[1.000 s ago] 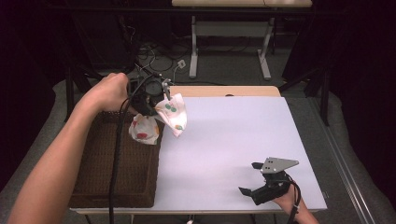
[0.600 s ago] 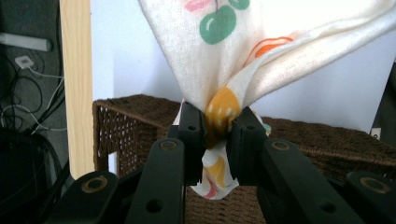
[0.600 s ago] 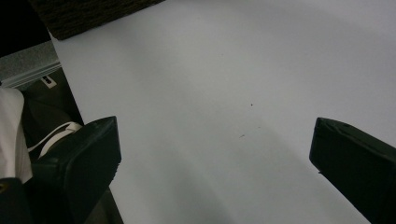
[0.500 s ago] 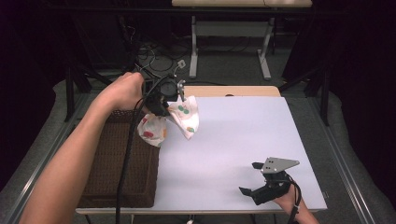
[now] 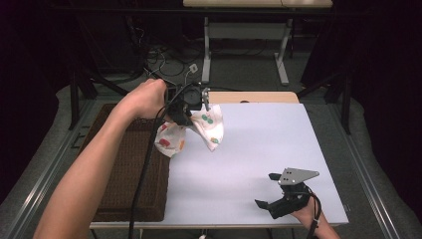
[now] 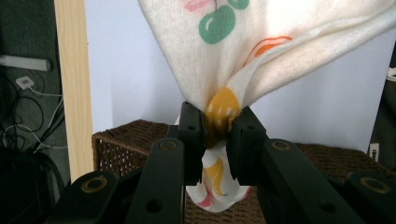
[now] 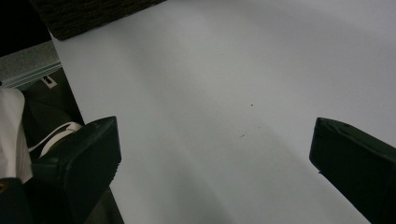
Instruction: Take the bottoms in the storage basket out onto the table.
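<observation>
White cloth with coloured fruit print hangs pinched in left gripper, above near edge of dark brown wicker basket and white table. Right gripper jaws wide apart, empty, resting on table's near right.

White rectangular table top across the centre and right of the high view, plain and matt; pale wooden strip along its far edge, toward the upper middle of the frame; dark brown wicker basket at its left side, at the lower left of the frame, whether on the white surface or just beside it cannot be told; grey floor around.
</observation>
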